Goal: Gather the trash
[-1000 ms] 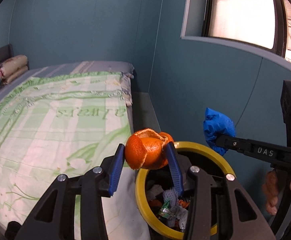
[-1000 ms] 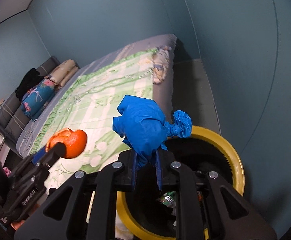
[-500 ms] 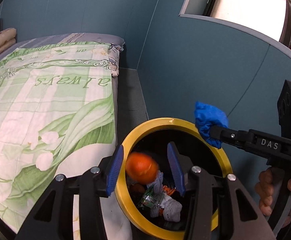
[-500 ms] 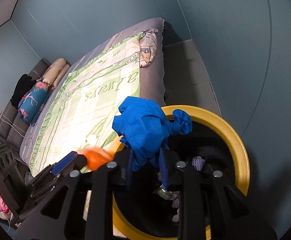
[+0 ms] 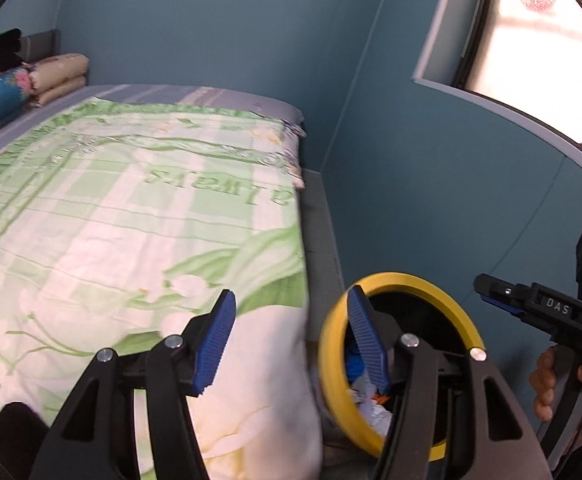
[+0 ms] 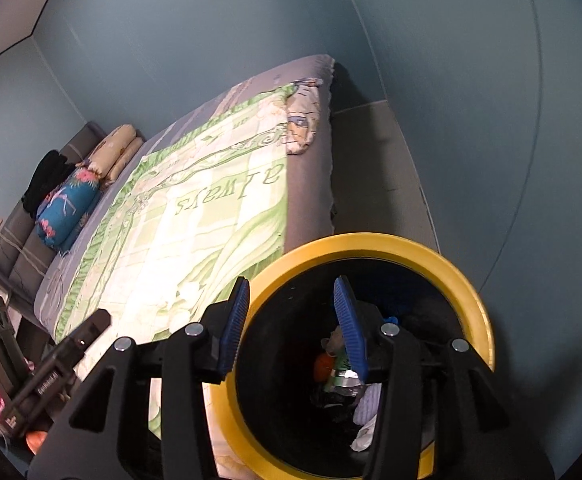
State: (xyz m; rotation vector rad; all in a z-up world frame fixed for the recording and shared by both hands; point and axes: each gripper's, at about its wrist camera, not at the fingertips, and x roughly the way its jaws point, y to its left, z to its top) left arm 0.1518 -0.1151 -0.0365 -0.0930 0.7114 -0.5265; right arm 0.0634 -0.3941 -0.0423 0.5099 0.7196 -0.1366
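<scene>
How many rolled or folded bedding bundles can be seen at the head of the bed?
2: a blue floral roll beside the headboard, and a beige folded bundle next to it, farther along. A black garment behind them may hide more.

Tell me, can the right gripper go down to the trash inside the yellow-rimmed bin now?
Probably yes. The right gripper hangs over the bin, jaws opening and empty, and nothing covers the trash.
</scene>
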